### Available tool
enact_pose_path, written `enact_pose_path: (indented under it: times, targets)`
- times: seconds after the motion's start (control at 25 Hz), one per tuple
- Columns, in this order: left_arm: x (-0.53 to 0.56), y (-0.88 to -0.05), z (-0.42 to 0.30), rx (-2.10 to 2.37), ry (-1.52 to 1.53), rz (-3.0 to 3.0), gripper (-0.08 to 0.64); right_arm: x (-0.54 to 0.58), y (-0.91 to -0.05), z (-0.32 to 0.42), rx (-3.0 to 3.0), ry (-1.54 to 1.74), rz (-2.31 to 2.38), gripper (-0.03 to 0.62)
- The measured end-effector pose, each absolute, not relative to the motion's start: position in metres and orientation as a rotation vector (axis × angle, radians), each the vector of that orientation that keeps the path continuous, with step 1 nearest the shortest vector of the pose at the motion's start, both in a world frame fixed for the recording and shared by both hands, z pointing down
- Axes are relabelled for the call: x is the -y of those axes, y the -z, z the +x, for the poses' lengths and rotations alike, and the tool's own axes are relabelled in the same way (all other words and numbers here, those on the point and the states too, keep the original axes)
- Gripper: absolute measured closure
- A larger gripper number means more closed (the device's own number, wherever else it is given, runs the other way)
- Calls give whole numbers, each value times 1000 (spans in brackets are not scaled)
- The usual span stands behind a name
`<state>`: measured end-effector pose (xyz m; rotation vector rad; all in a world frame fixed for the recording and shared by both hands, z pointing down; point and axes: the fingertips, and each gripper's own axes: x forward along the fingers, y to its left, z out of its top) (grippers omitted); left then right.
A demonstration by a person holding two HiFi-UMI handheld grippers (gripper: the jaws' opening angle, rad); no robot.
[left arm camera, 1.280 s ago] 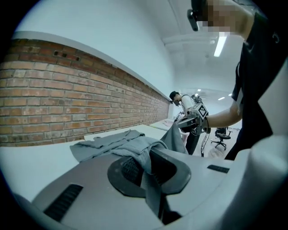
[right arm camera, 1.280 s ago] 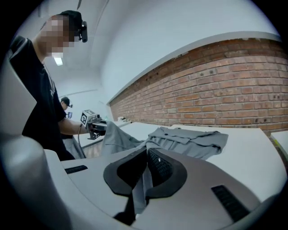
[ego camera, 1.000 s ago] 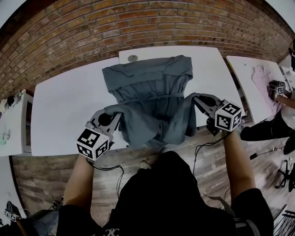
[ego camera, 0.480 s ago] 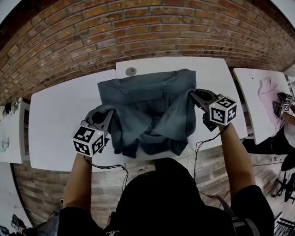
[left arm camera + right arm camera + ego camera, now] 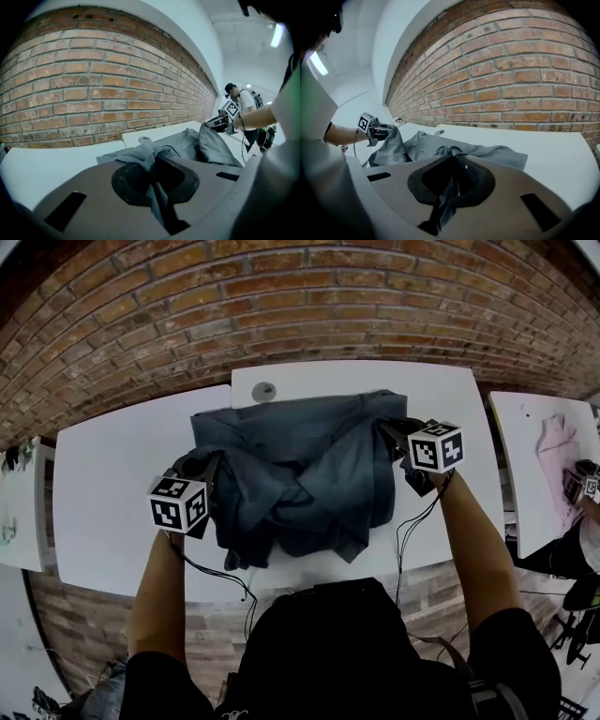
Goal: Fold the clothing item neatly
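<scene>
Head view shows a grey clothing item (image 5: 300,479) spread across the middle of a white table (image 5: 112,512) that is set against a brick wall (image 5: 281,296). Its far part is laid flat toward the wall, while its near part is doubled over in loose, crossing folds. The left gripper (image 5: 210,465) is held at the left edge of the clothing item and the right gripper (image 5: 386,427) at its right edge. In the left gripper view, the fingers (image 5: 133,178) are seen closed tight on a strip of the grey cloth, which is drawn down between them. In the right gripper view, the fingers (image 5: 426,183) are likewise clamped on a bunched fold of the same cloth. A small round grey object (image 5: 264,390) is seen on the table just beyond the far edge of the clothing item. A pink item (image 5: 555,442) is laid on a neighbouring surface at the right.
</scene>
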<state>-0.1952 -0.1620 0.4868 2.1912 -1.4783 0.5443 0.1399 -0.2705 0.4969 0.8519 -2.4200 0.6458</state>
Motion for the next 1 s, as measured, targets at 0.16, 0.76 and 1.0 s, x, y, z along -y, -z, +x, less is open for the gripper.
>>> enact_pose_path:
  times: [0.16,0.76,1.0]
  targets:
    - [159,-524,-206,1427,-584,2097,554,272,-528,143,2346,-716,826,583]
    - [66,-517,-236,1415,-574,2106,330,174,-500,182,2386,-737,974,442]
    - [3,-540,-189,1276,-635,2147,330,81,-527,146,2346,-562,813,442]
